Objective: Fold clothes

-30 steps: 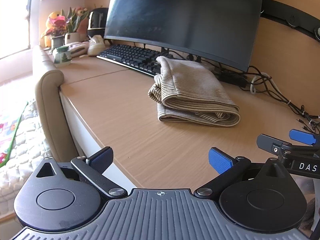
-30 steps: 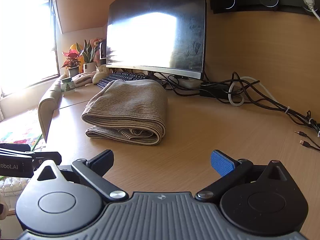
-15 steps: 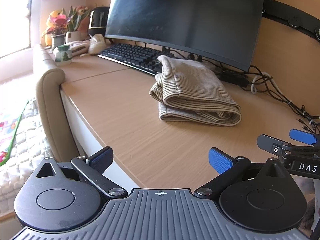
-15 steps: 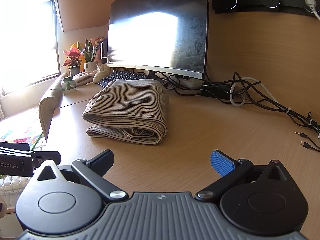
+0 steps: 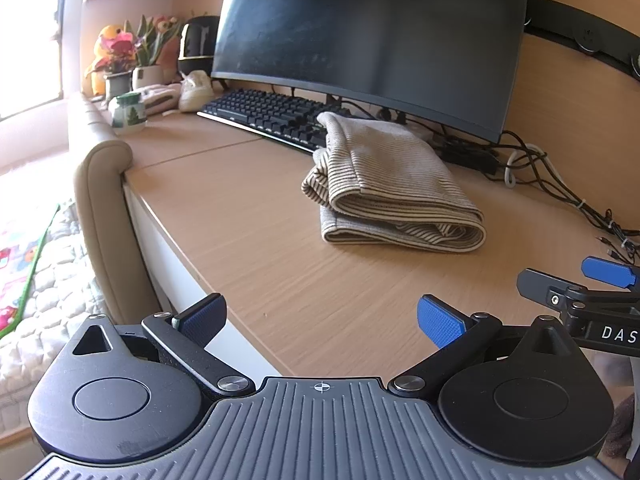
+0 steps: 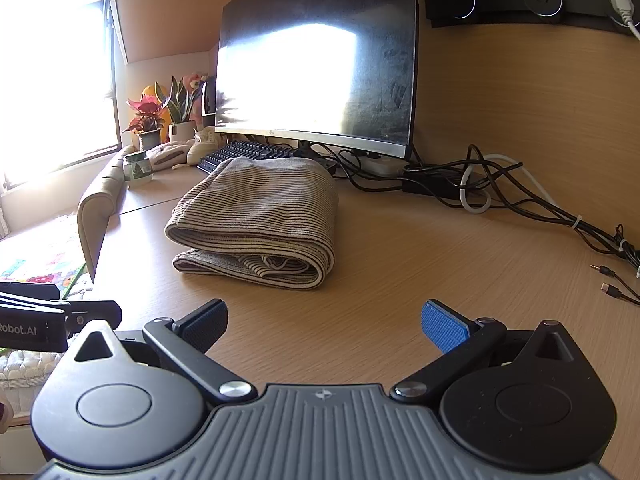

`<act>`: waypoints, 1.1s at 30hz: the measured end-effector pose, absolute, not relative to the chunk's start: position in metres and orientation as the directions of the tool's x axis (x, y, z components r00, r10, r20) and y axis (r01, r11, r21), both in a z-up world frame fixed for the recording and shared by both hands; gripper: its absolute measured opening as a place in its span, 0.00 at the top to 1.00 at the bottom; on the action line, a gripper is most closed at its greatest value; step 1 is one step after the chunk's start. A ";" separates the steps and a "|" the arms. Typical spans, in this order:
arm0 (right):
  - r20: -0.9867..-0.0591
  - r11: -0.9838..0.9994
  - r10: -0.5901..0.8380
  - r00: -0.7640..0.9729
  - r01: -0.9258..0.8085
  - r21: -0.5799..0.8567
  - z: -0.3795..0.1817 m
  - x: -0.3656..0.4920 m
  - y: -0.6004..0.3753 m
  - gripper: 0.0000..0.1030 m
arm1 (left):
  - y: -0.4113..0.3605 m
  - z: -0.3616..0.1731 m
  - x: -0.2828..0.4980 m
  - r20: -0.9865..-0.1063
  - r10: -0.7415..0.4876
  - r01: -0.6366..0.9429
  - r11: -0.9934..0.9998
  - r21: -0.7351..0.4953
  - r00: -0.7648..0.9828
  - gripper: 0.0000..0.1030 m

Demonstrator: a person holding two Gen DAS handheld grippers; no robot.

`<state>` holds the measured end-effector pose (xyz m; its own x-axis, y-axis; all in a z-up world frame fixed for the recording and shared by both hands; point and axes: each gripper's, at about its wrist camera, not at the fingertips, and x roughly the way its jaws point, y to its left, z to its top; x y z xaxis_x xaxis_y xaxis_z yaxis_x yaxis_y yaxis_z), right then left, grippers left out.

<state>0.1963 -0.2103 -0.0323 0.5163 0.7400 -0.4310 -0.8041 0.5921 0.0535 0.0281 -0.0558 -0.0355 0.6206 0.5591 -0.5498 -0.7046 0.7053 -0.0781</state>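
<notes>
A beige striped garment lies folded in a thick stack on the wooden desk, in front of the monitor; it also shows in the right wrist view. My left gripper is open and empty, held over the desk's front edge, well short of the garment. My right gripper is open and empty, also near the front edge, short of the garment. The right gripper's fingers show at the right of the left wrist view. The left gripper's body shows at the left of the right wrist view.
A monitor and keyboard stand behind the garment. Tangled cables and loose plugs lie at the right. Plants, a jar and a padded bed rail are at the left.
Both grippers have drifted very slightly; the garment sits a touch further right in the left wrist view. Both stay open and empty. The garment has not moved.
</notes>
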 end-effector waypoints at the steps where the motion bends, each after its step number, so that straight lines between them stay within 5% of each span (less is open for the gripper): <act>1: -0.431 0.592 0.740 0.517 -0.804 0.053 -0.032 0.196 -0.210 0.00 | -0.056 -0.036 0.028 -0.550 0.560 -0.705 0.705 -0.078 0.620 0.00; 33: -0.433 0.583 0.745 0.508 -0.811 0.051 -0.033 0.196 -0.209 0.00 | -0.058 -0.036 0.026 -0.555 0.562 -0.711 0.699 -0.077 0.613 0.00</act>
<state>0.1957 -0.2093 -0.0328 0.5085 0.7445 -0.4326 -0.8106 0.5834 0.0513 0.0255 -0.0577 -0.0362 0.6131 0.5623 -0.5549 -0.7109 0.6990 -0.0771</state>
